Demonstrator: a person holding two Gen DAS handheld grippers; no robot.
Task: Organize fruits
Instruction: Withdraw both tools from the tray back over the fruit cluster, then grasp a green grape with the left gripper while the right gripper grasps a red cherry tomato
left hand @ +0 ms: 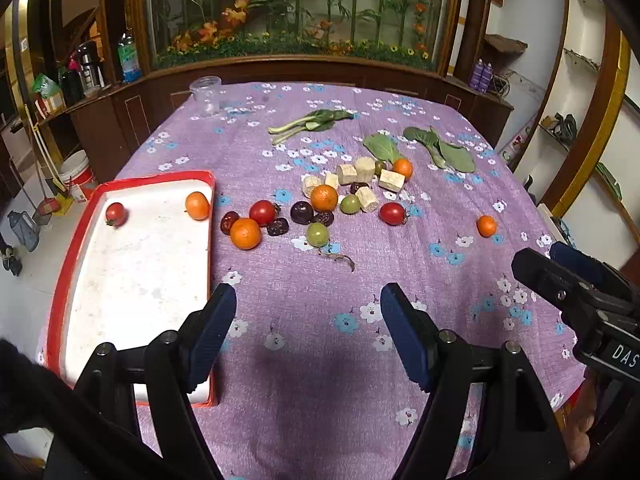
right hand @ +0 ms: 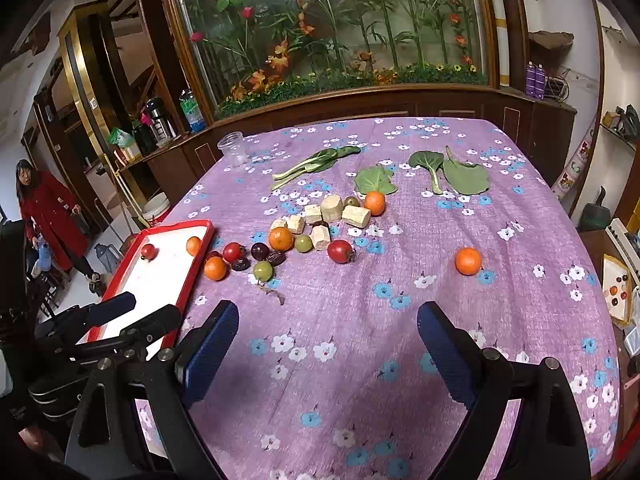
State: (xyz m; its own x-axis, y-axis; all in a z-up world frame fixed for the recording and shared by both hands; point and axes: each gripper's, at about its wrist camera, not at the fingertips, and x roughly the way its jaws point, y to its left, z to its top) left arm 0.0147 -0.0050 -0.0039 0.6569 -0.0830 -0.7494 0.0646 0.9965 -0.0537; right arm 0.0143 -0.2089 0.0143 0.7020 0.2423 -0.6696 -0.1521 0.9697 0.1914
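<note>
The left tongs (left hand: pixel 308 336) are held wide over bare purple cloth with nothing between the pads; the right tongs (right hand: pixel 328 344) are likewise spread wide and hold nothing. Open tabletop (left hand: pixel 304 380) is seen directly under and ahead of both. Just left of the left tongs lies the red-rimmed tray (left hand: pixel 60 280), its near corner under the left pad; at its far end a cherry tomato (left hand: pixel 116 213) and a small orange (left hand: pixel 197 205) rest. Beyond the tongs a cluster of fruit (left hand: pixel 316 208) is scattered with pale cut chunks (left hand: pixel 356 172) mixed in. One orange (right hand: pixel 468 261) sits apart, ahead and right of the right tongs. Leafy greens (left hand: pixel 440 152) and a clear cup (left hand: pixel 206 94) lie near the far edge.
</note>
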